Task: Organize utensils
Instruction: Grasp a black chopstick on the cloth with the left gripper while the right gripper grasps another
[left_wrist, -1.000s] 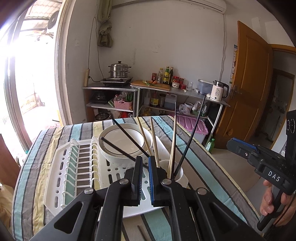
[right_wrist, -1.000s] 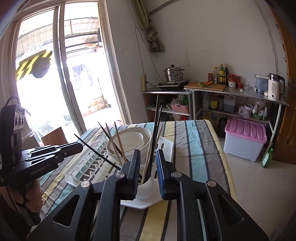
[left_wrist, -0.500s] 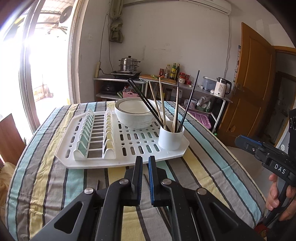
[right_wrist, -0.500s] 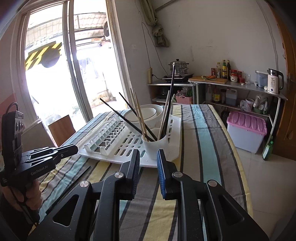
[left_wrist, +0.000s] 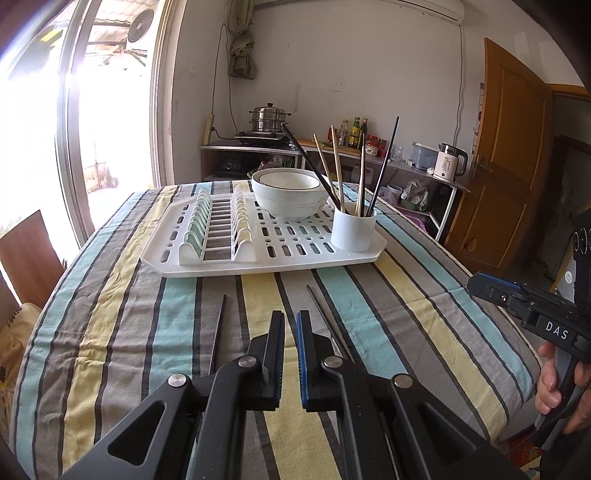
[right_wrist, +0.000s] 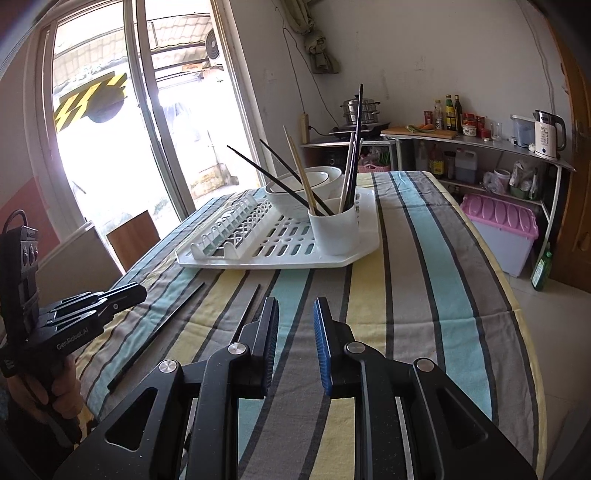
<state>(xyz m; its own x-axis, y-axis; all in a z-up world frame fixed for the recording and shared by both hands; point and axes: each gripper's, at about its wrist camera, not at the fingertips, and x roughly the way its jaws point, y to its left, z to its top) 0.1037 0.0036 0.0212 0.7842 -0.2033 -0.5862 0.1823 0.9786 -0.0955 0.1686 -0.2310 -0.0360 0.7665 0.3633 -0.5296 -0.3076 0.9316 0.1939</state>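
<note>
Both your left claw (left_wrist: 290, 332) and right claw (right_wrist: 295, 321) are a little apart and hold nothing, so lower one straight over a black chopstick (left_wrist: 217, 332) on the worktop (left_wrist: 424, 314), pinch its middle, then drop it in the white cup (left_wrist: 353, 230).

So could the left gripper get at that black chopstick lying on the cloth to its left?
Probably yes: the left gripper is empty, slightly open, and the black chopstick lies bare on the tablecloth beside it.

A white utensil cup (left_wrist: 353, 232) stands upright at the dish rack's (left_wrist: 207, 271) near right corner, with black and wooden chopsticks (left_wrist: 337, 168) leaning in it. Two black chopsticks (right_wrist: 157, 332) lie flat on the tabletop (left_wrist: 406, 314) before the rack.
</note>
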